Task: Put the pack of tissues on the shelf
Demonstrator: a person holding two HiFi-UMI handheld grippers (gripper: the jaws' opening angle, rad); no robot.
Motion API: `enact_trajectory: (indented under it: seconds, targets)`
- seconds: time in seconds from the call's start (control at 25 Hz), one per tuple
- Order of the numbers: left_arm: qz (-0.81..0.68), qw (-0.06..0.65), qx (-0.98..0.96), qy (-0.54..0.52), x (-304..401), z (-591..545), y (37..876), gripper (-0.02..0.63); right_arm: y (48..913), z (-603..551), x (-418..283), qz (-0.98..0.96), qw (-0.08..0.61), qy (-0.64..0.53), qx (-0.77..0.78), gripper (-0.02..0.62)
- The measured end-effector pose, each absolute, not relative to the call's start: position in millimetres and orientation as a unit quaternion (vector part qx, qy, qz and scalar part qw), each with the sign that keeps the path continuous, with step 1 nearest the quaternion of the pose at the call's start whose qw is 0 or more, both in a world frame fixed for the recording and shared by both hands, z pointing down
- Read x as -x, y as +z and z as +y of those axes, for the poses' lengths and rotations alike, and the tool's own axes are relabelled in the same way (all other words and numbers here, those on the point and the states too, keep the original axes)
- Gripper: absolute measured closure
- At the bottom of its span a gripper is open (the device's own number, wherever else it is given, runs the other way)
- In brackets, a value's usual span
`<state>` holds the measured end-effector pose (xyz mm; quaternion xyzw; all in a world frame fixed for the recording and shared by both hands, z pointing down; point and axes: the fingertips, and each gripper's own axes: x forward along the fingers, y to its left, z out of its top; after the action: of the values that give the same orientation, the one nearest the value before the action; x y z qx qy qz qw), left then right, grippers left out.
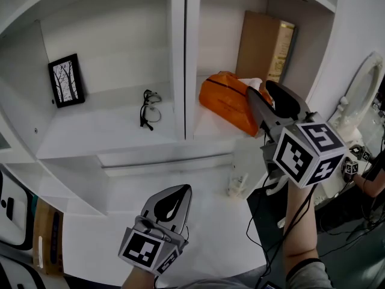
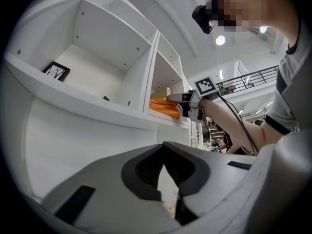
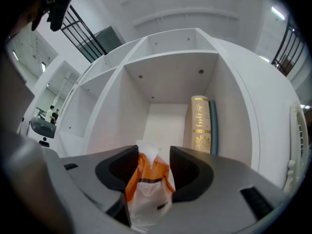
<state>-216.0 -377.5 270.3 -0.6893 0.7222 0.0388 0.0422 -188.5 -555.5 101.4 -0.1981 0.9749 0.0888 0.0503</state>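
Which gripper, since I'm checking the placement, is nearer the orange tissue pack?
Right. The right gripper straddles the tissue pack on the shelf; the left gripper hangs well below, shut.

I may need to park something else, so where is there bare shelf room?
Left compartment: bare floor between picture frame and glasses, and in front of both. Right compartment is crowded: tissue pack across the front, brown box behind, right gripper open around the pack.

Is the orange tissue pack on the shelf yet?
On the shelf: the tissue pack lies on the right compartment's floor, the right tool's jaws apart around it.
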Motion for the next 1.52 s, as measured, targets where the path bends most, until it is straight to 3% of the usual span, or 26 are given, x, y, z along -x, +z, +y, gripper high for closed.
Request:
enact_trajectory:
  seconds: [0.56, 0.8, 0.92, 1.12, 1.52]
  targets:
    - [0.707, 0.052, 0.704, 0.042, 203, -372, 265, 0.580, 88, -515, 156, 0.974, 0.075, 0.102, 0.190, 0.404]
    - [0.688, 0.057, 0.722, 0.044, 192, -368, 261, 0.581, 106, -492, 137, 0.974, 0.079, 0.088, 0.193, 0.456]
    - [0.677, 0.054, 0.733, 0.047, 186, -367, 263, 0.580, 118, -481, 128, 0.975, 0.081, 0.076, 0.194, 0.535]
    - [0.656, 0.048, 0.751, 0.047, 174, -362, 269, 0.580, 141, -462, 116, 0.976, 0.070, 0.062, 0.194, 0.601]
    - [0.620, 0.040, 0.782, 0.046, 153, -339, 280, 0.581, 188, -408, 100, 0.976, 0.047, 0.056, 0.207, 0.599]
